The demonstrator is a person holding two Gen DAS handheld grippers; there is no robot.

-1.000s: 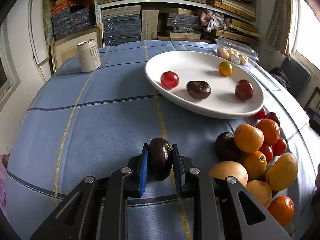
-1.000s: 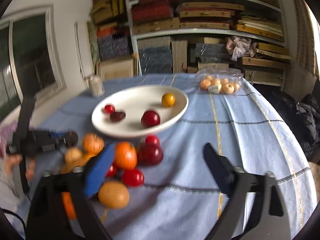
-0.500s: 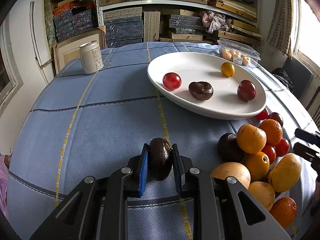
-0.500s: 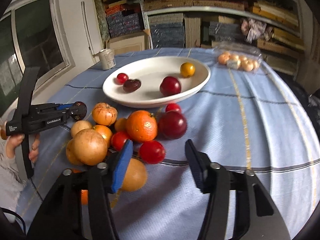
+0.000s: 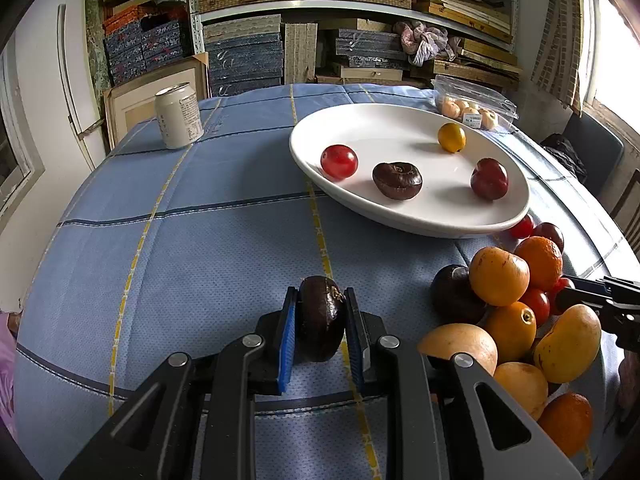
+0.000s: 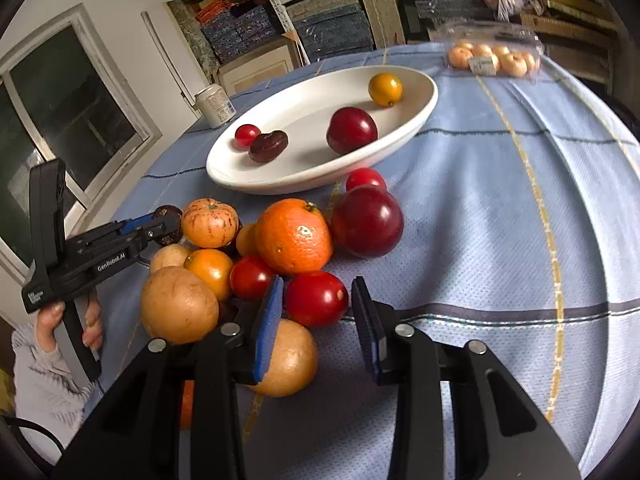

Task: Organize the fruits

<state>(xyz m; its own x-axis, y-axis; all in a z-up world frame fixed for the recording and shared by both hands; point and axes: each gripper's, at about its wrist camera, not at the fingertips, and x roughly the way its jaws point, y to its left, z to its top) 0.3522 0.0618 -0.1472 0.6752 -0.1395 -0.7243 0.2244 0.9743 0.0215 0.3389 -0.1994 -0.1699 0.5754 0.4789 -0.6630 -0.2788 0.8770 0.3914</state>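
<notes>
**Two grabs at once: one fruit pinched, one being bracketed**

My left gripper [image 5: 320, 320] is pinching a dark brown fruit [image 5: 322, 318] flat between its blue pads, low over the blue tablecloth [image 5: 200, 240]. I hold it there, short of the white dish [image 5: 400, 220], because the other hand is busy at the pile and I judge it safer to let one hand work at a time. The fruit sits squarely between the pads, so I don't expect it to roll out.

My right gripper [image 6: 316, 312] has just been closing, and its jaws now stand on either side of a small red fruit [image 6: 316, 298] at the near edge of the heap. The left pad looks to be at its skin or very nearly; the right pad shows a sliver of gap, so I read this as not yet gripped. I pick this one because it lies on the outside of the pile, free on my side, whereas the big orange [image 6: 294, 236] and the large dark red fruit [image 6: 368, 220] sit behind it and the tan round fruit [image 6: 286, 356] lies under my left pad.

The dish already carries four pieces: a small red one [image 5: 339, 161], a brown one [image 5: 397, 180], a dark red one [image 5: 489, 178] and a yellow one [image 5: 451, 137]. It lies just beyond the heap, so both fruits have a short trip. The can [image 5: 178, 115] and the clear plastic box [image 5: 474, 104] stand well clear of that path.
</notes>
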